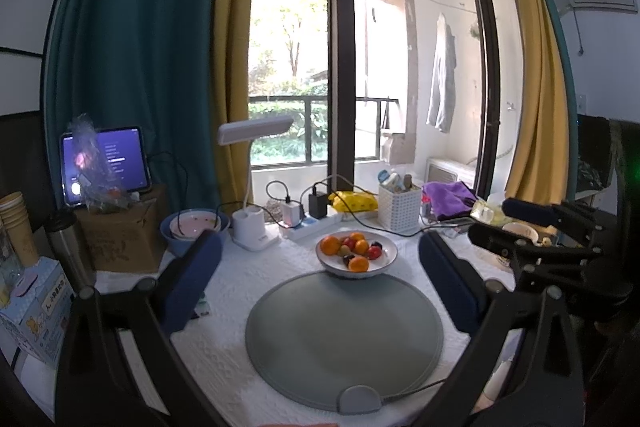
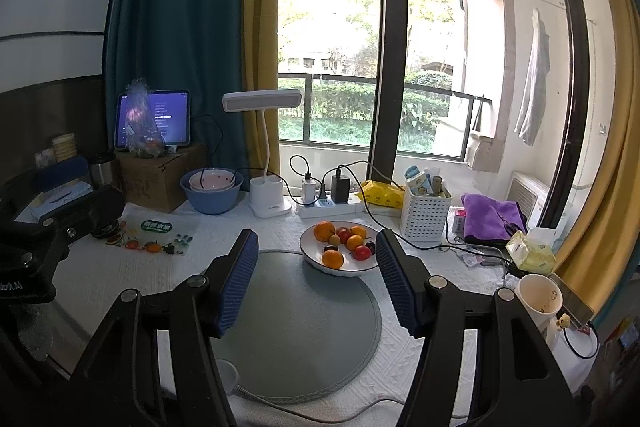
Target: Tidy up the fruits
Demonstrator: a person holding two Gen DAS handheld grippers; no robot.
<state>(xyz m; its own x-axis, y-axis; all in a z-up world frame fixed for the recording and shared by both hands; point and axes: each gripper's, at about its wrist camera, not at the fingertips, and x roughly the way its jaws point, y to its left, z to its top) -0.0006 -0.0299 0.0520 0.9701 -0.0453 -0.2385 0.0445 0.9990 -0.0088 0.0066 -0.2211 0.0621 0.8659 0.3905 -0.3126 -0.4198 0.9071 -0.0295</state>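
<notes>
A white bowl (image 1: 389,255) (image 2: 345,271) holding oranges (image 1: 358,263) (image 2: 333,258), red fruits (image 2: 362,252) and dark fruits stands at the far edge of a round grey mat (image 1: 344,339) (image 2: 304,327). My left gripper (image 1: 320,239) is open wide, short of the bowl and above the mat, with nothing between its blue pads. My right gripper (image 2: 316,239) is also open and empty, its fingertips just short of the bowl. Each gripper shows at the edge of the other's view: the right gripper (image 1: 504,227) at the right, the left gripper (image 2: 86,187) at the left.
On the white tablecloth are a fruit-printed plastic sheet (image 2: 156,233), a blue bowl (image 2: 211,195) with a pink one inside, a desk lamp (image 2: 269,201), a power strip (image 2: 326,207) with cables, a white basket (image 2: 423,213), a purple cloth (image 2: 490,217), a mug (image 2: 538,301) and a cardboard box (image 1: 120,239).
</notes>
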